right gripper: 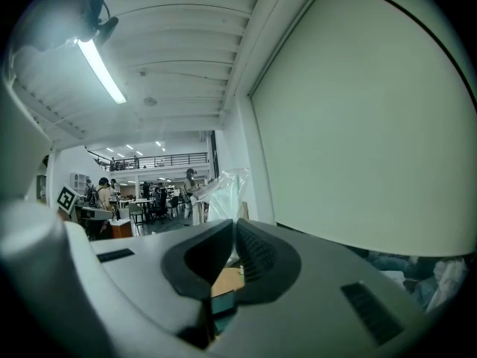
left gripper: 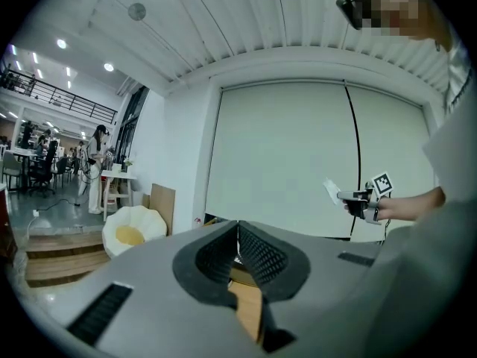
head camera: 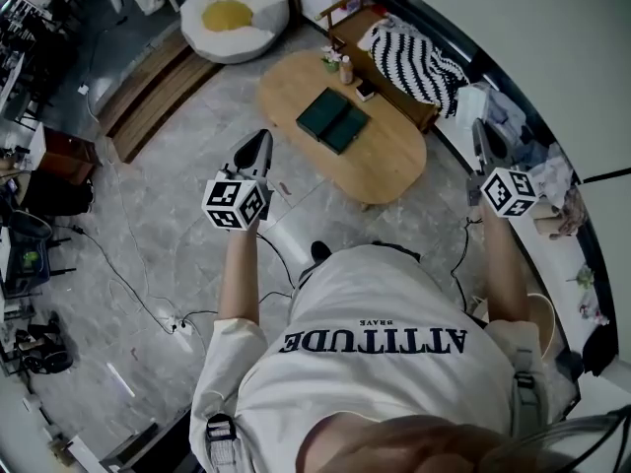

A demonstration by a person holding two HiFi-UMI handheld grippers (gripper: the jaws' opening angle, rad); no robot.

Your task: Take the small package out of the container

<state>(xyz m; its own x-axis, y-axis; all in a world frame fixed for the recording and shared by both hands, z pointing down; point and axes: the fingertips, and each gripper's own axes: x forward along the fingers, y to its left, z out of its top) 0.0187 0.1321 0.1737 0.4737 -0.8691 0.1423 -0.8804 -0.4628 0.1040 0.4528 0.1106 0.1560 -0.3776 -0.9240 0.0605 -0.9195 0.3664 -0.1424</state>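
Note:
A dark green container (head camera: 333, 119) lies on the oval wooden table (head camera: 380, 166) ahead of me. Both grippers are held up in the air, well short of the table. My right gripper (right gripper: 232, 226) is shut on a small clear plastic package (right gripper: 222, 194), which sticks out beyond its tips. The left gripper view shows that same package (left gripper: 331, 191) as a pale scrap in the right gripper (left gripper: 356, 197). My left gripper (left gripper: 238, 227) is shut with nothing between its pads. In the head view the left gripper (head camera: 258, 142) is at centre left and the right gripper (head camera: 479, 132) at the right.
Small bottles (head camera: 340, 67) stand at the table's far end. A striped cloth (head camera: 419, 62) lies on a bench behind it. A white and yellow beanbag (head camera: 237, 13) sits at the back. Cables (head camera: 128, 284) run over the floor at the left. People stand in the distant hall.

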